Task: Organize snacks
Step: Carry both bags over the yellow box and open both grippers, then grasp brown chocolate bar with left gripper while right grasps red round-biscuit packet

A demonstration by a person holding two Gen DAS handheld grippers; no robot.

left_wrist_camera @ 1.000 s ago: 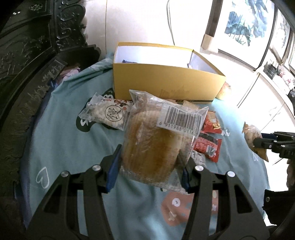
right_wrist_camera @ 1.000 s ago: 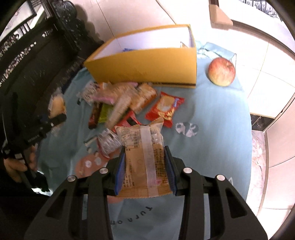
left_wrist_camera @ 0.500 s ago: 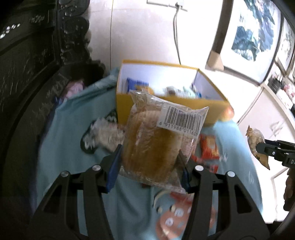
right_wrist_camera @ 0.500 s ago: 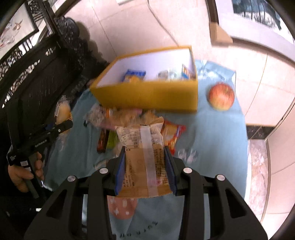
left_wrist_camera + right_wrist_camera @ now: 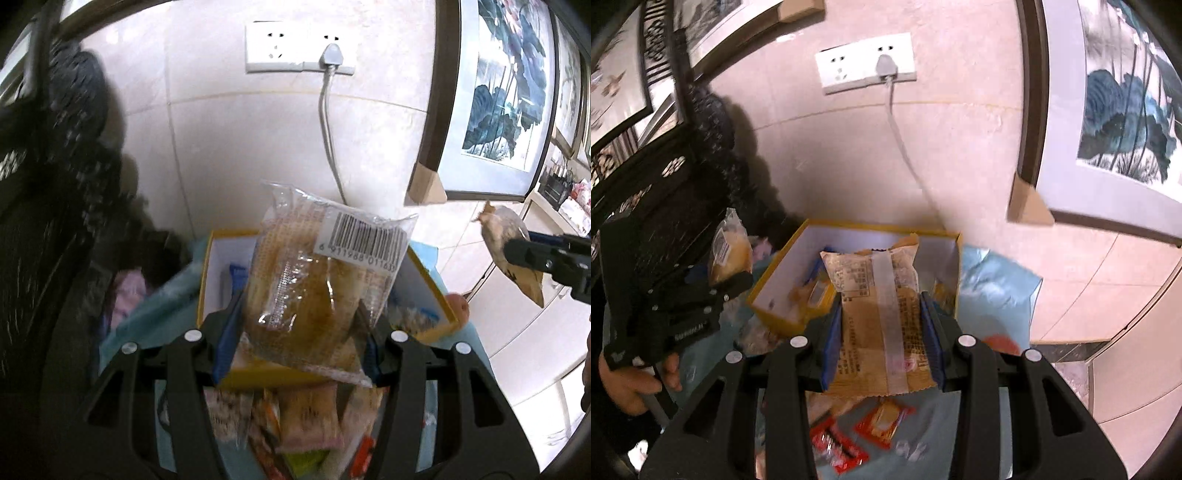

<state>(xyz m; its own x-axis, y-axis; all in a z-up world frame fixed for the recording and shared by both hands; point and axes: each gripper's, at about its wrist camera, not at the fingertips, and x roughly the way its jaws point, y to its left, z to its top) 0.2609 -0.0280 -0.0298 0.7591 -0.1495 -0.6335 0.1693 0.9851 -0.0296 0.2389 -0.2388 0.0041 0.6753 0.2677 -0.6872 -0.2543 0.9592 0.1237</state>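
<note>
My left gripper (image 5: 299, 325) is shut on a clear-wrapped bread bun (image 5: 317, 284) with a barcode label and holds it raised over the near wall of the yellow box (image 5: 432, 284). My right gripper (image 5: 882, 328) is shut on a tan snack packet (image 5: 879, 314) with a clear strip and holds it above the same yellow box (image 5: 775, 266). The box holds several packets. Each gripper shows in the other's view: the right one (image 5: 532, 254) at the right edge, the left one (image 5: 713, 284) at the left with its bun (image 5: 729, 251).
Several loose snack packets (image 5: 291, 413) lie on the light blue tablecloth (image 5: 993, 284) in front of the box, red ones (image 5: 882, 421) among them. An apple (image 5: 456, 306) sits right of the box. Behind stand a tiled wall with a plugged socket (image 5: 886, 66), framed pictures (image 5: 491, 96) and dark carved furniture (image 5: 665, 184).
Both grippers have risen and moved forward toward the box with their packets still held. The views now tilt up to the wall, and the box sits directly below the held snacks.
</note>
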